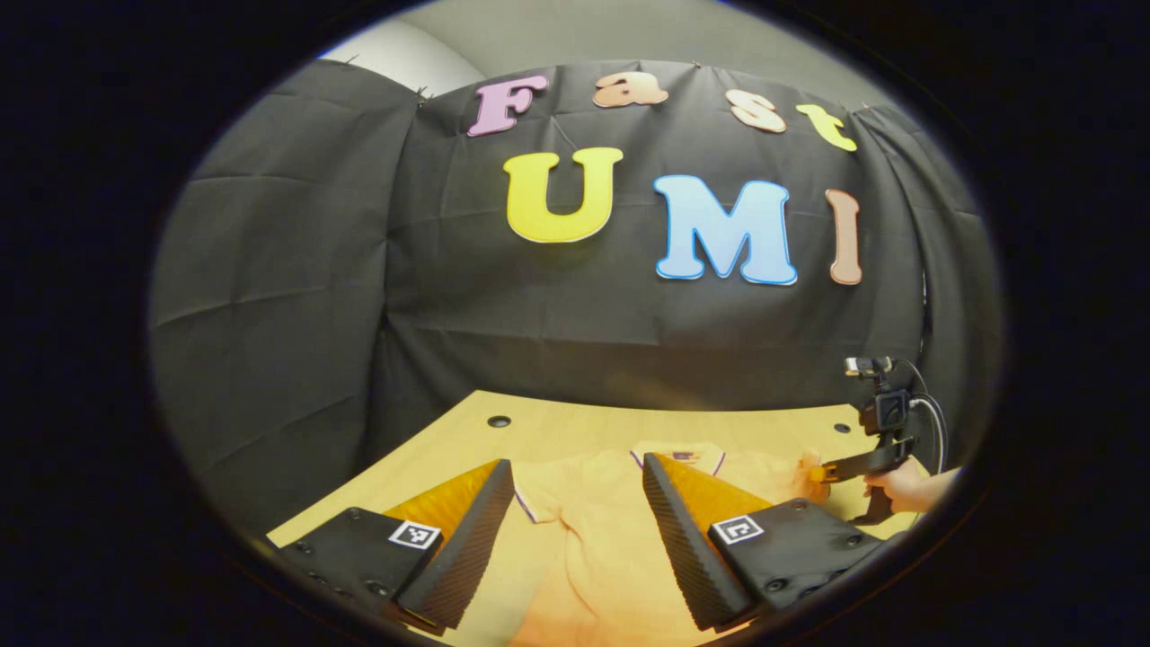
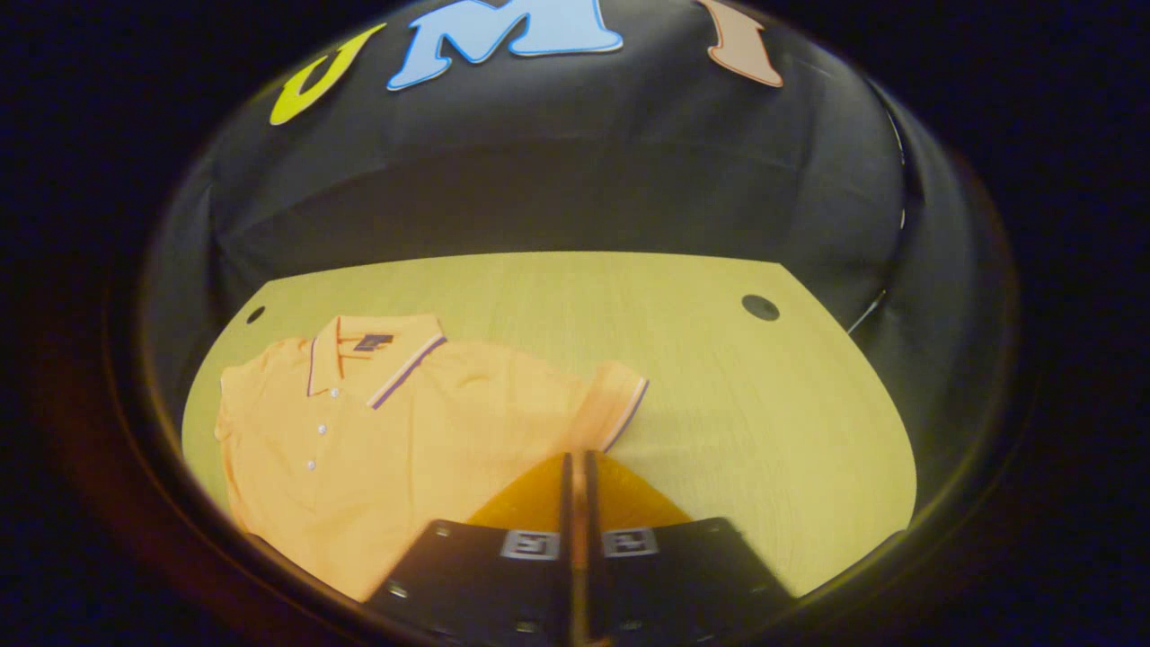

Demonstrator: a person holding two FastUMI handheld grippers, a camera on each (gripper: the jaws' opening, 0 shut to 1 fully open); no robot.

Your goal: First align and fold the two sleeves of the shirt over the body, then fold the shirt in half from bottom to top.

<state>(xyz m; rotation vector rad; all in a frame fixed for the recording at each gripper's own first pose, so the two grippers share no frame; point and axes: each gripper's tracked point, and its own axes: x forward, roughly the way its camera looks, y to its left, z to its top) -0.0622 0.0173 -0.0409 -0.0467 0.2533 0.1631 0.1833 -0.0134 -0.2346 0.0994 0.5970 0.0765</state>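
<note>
One orange shirt [image 2: 395, 422] lies flat on the table [image 2: 737, 404], collar toward the far wall, body running toward the viewer. The right gripper [image 2: 579, 467] appears clamped on the near sleeve [image 2: 611, 404], jaws together. The left gripper [image 1: 575, 503] hovers over the body, jaws apart. Two sleeves, two grippers.

One orange shirt [image 2: 395, 422] lies on one wooden table [image 2: 719, 395]. Two grippers work here: the left gripper [image 1: 575, 521] and the right gripper [image 2: 577, 476].
</note>
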